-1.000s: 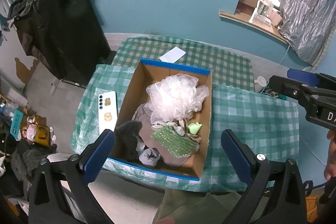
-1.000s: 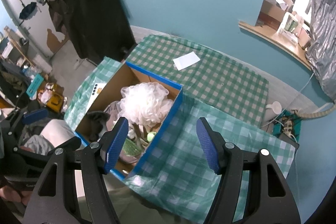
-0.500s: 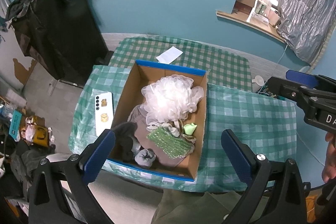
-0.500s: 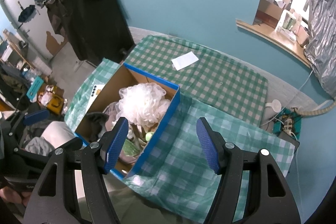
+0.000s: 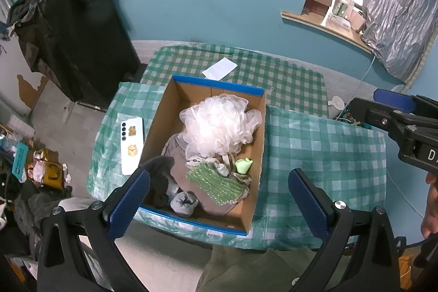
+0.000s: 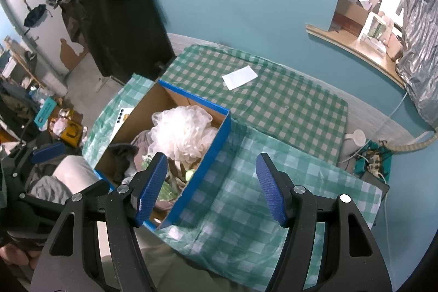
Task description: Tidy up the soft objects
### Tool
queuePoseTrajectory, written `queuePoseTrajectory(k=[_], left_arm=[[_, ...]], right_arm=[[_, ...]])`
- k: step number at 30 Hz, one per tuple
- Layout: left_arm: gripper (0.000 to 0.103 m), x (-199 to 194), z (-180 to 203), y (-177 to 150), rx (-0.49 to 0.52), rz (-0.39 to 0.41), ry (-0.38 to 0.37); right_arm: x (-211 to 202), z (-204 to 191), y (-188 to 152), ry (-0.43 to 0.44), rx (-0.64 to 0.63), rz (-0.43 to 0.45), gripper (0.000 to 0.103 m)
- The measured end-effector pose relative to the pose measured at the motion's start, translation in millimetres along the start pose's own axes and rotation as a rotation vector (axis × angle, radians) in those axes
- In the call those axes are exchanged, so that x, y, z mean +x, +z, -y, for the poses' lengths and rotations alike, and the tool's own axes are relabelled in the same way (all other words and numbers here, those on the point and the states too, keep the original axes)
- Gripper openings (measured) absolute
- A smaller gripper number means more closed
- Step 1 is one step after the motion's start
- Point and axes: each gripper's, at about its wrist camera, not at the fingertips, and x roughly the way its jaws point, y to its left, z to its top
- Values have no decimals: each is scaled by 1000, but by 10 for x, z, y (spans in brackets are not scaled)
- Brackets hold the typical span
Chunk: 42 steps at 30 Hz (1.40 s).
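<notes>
A cardboard box with blue rims sits on the green checked tablecloth. Inside lie a white mesh bath puff, a green bubbly sponge pad, a small green soft item, a rolled grey sock, dark cloth and a taupe cloth. My left gripper is open and empty, high above the box's near edge. My right gripper is open and empty, high above the cloth right of the box; the puff shows there too.
A white phone lies left of the box. A white paper lies on the far cloth. A black coat hangs at the back left. Clutter covers the floor at left. A power strip and cables lie at the right.
Both grippers have risen and drawn back slightly; the box looks a little smaller and lower in view. Both stay open and empty.
</notes>
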Motion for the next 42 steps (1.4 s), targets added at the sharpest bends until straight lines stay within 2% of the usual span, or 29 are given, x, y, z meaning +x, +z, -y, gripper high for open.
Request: queuePoseTrajectory(k=[42], left_arm=[[102,11,-5,-13,-19,-17,13]], right_arm=[[-5,-13,0,10,-11,-6,67]])
